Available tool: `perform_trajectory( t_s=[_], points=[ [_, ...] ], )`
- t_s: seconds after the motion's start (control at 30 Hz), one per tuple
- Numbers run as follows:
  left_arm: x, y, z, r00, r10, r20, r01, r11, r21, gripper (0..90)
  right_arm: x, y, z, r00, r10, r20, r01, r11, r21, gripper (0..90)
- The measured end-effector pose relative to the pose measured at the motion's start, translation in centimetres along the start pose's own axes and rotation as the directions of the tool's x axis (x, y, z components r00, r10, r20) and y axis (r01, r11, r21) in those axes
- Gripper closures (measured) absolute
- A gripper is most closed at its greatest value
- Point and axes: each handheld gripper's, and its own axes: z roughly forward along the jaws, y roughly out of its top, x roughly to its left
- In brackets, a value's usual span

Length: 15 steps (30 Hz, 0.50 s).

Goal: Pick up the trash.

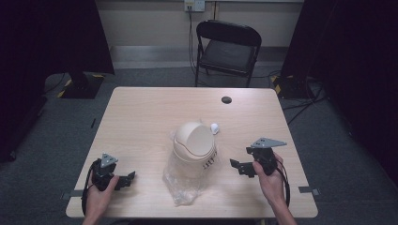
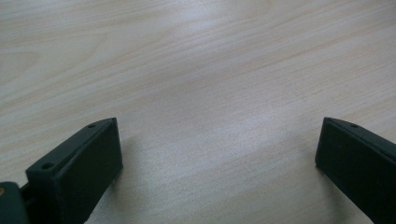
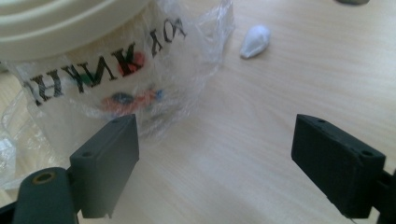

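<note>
A small cream bin with a domed swing lid stands mid-table, wrapped in a clear plastic bag printed with black letters. A small white crumpled wad lies just behind and right of it, also seen as the wad. My left gripper rests at the front left, open over bare wood. My right gripper is held just right of the bin, open, its left jaw close to the bag, nothing between the jaws.
The wooden table has a dark round grommet near its far edge. A black folding chair stands behind the table. Cables lie on the grey floor at the right. Dark curtains hang on both sides.
</note>
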Motion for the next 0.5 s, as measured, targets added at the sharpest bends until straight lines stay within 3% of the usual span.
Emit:
perform_trajectory(
  t_s=[0.5],
  points=[
    [0.0, 0.0, 0.0, 1.0, 0.001, -0.001, -0.001, 1.0, 0.0, 0.0, 1.9, 4.2, -1.3, 0.9971, -0.061, -0.046, 0.058, 0.995, -0.079, 15.3]
  ],
)
